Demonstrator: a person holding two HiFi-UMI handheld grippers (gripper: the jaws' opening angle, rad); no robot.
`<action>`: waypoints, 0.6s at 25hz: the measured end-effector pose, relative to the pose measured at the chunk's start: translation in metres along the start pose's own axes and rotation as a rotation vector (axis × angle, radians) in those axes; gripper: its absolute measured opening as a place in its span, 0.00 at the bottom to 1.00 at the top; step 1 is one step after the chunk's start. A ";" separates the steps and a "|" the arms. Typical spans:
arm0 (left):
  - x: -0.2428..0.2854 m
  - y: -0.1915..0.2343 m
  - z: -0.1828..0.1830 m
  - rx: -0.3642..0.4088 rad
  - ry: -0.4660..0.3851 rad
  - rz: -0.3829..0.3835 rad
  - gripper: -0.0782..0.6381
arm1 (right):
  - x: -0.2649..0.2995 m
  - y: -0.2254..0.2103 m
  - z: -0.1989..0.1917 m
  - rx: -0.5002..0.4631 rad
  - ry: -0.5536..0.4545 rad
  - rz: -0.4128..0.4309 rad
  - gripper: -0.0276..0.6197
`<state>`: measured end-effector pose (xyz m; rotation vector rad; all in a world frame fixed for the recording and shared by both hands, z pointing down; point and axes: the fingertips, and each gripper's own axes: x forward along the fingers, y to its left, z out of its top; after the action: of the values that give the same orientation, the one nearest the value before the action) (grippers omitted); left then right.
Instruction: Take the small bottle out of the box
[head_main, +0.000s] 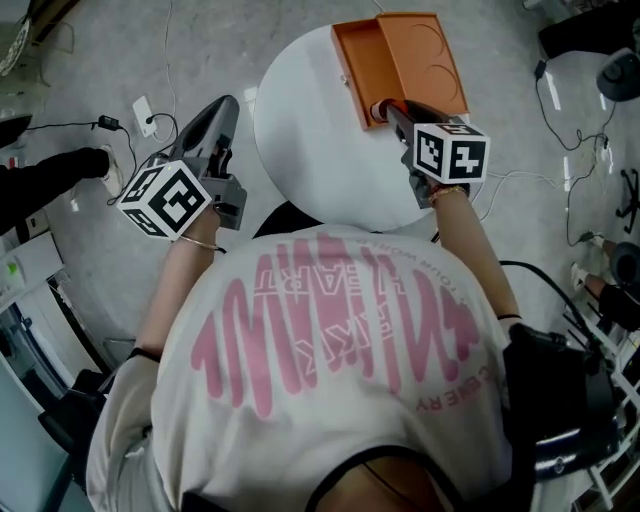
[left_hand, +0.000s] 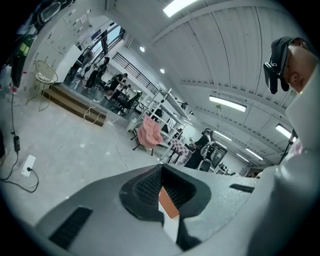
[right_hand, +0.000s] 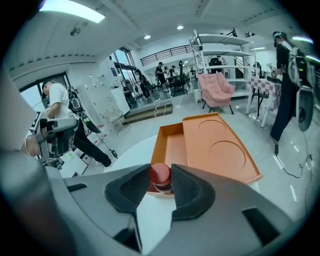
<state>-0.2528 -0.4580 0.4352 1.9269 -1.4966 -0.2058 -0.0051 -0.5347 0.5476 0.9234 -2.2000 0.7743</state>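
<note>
A small bottle with a red cap stands at the near end of the open orange box. My right gripper is shut on it, one pad on each side of the cap. In the head view this gripper reaches onto the round white table, its tips at the box's near edge. My left gripper hangs off the table's left side over the floor, shut and empty. Through the slit between its jaws only a sliver of orange and white shows.
The box's lid, with two round recesses, lies folded open to the right. Cables and a power strip lie on the grey floor to the left. More cables run on the right. People, racks and a pink chair stand far off.
</note>
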 end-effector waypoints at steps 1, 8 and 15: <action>-0.006 -0.005 -0.002 0.000 -0.008 0.004 0.12 | -0.004 -0.001 0.000 -0.001 -0.007 -0.003 0.24; -0.054 -0.025 -0.013 -0.009 -0.066 0.056 0.12 | -0.034 0.003 0.006 -0.013 -0.064 -0.001 0.24; -0.089 -0.043 -0.016 -0.001 -0.113 0.065 0.12 | -0.062 0.019 0.012 -0.049 -0.111 0.007 0.24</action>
<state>-0.2396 -0.3663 0.3979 1.8900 -1.6290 -0.2905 0.0114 -0.5075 0.4895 0.9554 -2.3084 0.6840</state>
